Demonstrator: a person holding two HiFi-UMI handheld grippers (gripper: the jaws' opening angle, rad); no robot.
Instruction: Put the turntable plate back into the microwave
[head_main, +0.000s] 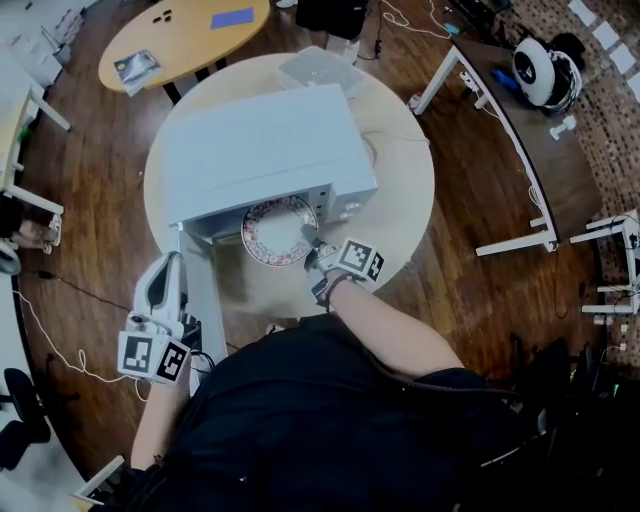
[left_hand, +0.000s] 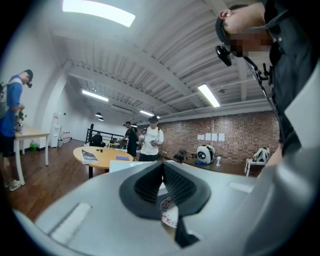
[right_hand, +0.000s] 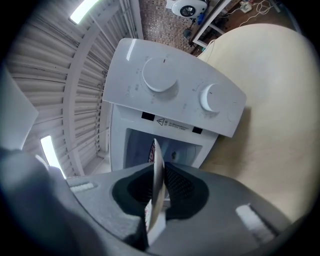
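R gripper (head_main: 313, 242) clamped on turntable plate (head_main: 277, 229) rim at microwave (head_main: 262, 150) mouth. Plate prob. stiff, slick, breakable (rim-only hold, expect sag). L gripper (head_main: 171, 263) closed, empty.

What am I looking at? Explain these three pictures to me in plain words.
No robot here: a person holds a two-jaw gripper in each hand. The head view comes from a camera on the person's head, looking down; the other two come from cameras riding on each gripper. A white microwave stands on a round table, door open. The right gripper pinches the patterned plate by its rim at the opening. The left gripper is shut and empty.
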